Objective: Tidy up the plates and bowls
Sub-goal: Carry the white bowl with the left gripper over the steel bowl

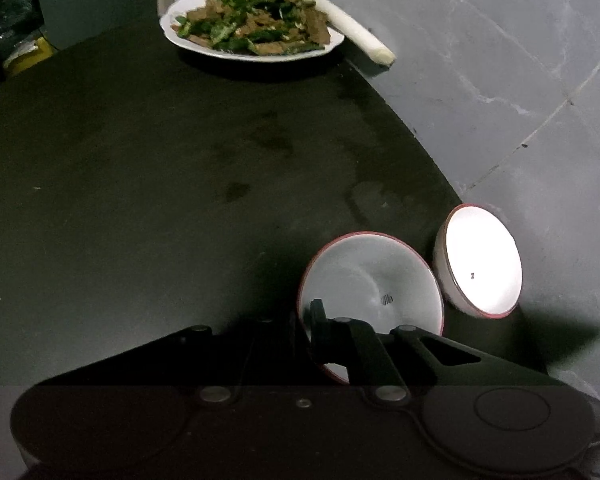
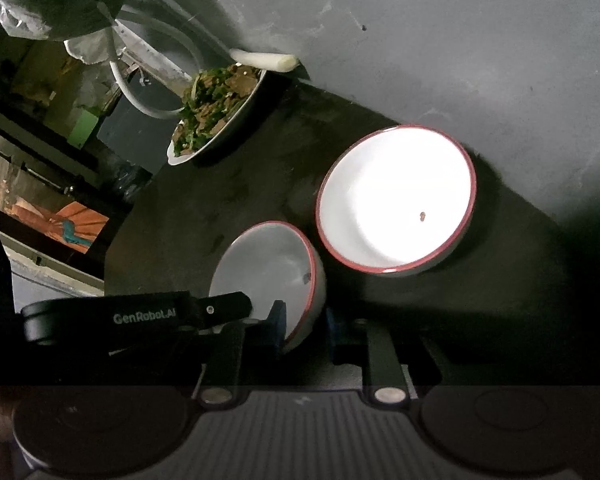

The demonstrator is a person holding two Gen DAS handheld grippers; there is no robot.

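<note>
Two white bowls with red rims are on a dark round table (image 1: 140, 180). The near bowl (image 1: 370, 280) (image 2: 268, 268) is tilted. My left gripper (image 1: 306, 316) is shut on its left rim; in the right wrist view it (image 2: 236, 306) reaches in from the left. My right gripper (image 2: 304, 324) is shut on the same bowl's lower rim, one blue pad inside and the other outside the wall. The far bowl (image 1: 480, 260) (image 2: 396, 200) rests upright close to the table's edge, brightly lit, with a small speck inside. It stands apart from both grippers.
A white plate (image 1: 204, 50) (image 2: 175, 159) heaped with brown and green food sits at the table's far edge. A pale white stalk (image 1: 340, 20) (image 2: 264, 60) lies beside it. Grey tiled floor (image 1: 500, 60) lies beyond the table's edge, and clutter and bags (image 2: 60, 0) stand at the far left.
</note>
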